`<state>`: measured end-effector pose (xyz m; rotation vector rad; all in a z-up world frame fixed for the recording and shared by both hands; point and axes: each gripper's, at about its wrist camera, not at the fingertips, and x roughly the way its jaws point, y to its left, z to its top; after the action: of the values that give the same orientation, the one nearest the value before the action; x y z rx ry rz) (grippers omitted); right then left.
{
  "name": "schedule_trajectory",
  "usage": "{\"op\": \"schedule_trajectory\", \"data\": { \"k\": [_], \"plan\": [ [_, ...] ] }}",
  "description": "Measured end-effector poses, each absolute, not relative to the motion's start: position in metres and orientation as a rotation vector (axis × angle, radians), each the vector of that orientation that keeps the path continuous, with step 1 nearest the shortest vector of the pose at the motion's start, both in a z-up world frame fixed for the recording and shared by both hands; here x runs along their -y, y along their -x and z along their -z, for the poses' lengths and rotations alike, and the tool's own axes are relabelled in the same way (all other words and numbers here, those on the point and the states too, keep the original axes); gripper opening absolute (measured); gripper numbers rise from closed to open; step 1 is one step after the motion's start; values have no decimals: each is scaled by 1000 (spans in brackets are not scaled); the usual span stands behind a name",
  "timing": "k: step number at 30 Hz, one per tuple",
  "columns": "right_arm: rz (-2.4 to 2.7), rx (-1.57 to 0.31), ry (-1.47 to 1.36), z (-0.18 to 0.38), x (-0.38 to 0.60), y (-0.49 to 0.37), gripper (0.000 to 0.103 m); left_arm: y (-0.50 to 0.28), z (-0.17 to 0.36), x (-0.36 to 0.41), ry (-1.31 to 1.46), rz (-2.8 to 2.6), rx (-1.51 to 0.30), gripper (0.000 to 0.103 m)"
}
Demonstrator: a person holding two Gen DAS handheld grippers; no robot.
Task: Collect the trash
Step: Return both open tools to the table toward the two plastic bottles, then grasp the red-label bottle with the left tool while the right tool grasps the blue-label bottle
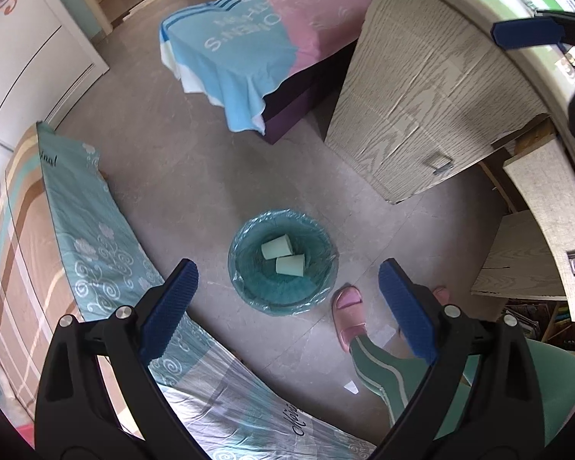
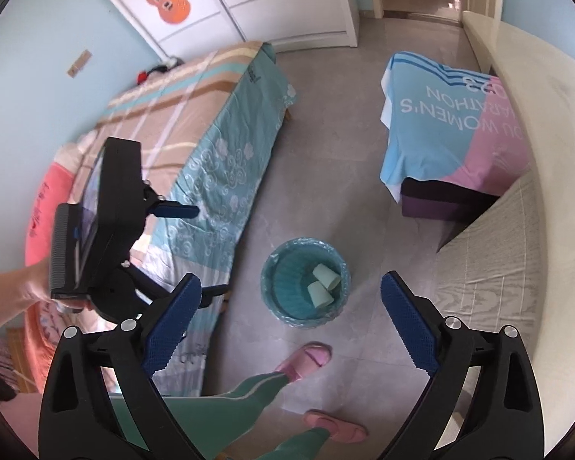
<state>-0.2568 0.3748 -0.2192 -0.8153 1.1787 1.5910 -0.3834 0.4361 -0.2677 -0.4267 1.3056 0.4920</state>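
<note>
A round bin lined with a blue plastic bag stands on the grey tiled floor; it also shows in the right wrist view. Two pale green paper cups lie on their sides inside it, also seen from the right. My left gripper is open and empty, high above the bin. My right gripper is open and empty, also high above it. The left gripper's body shows at the left of the right wrist view, over the bed.
A bed with a teal patterned sheet runs along the left. A low purple box under a blue and pink towel stands beyond the bin. A wood-grain desk is on the right. The person's feet in pink slippers stand beside the bin.
</note>
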Motion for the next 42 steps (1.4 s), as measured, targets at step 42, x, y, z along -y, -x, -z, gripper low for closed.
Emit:
{"op": "schedule_trajectory", "data": {
  "k": [42],
  "plan": [
    [-753, -992, 234, 84, 229, -152, 93, -175, 79, 12, -359, 556, -995, 96]
  ]
}}
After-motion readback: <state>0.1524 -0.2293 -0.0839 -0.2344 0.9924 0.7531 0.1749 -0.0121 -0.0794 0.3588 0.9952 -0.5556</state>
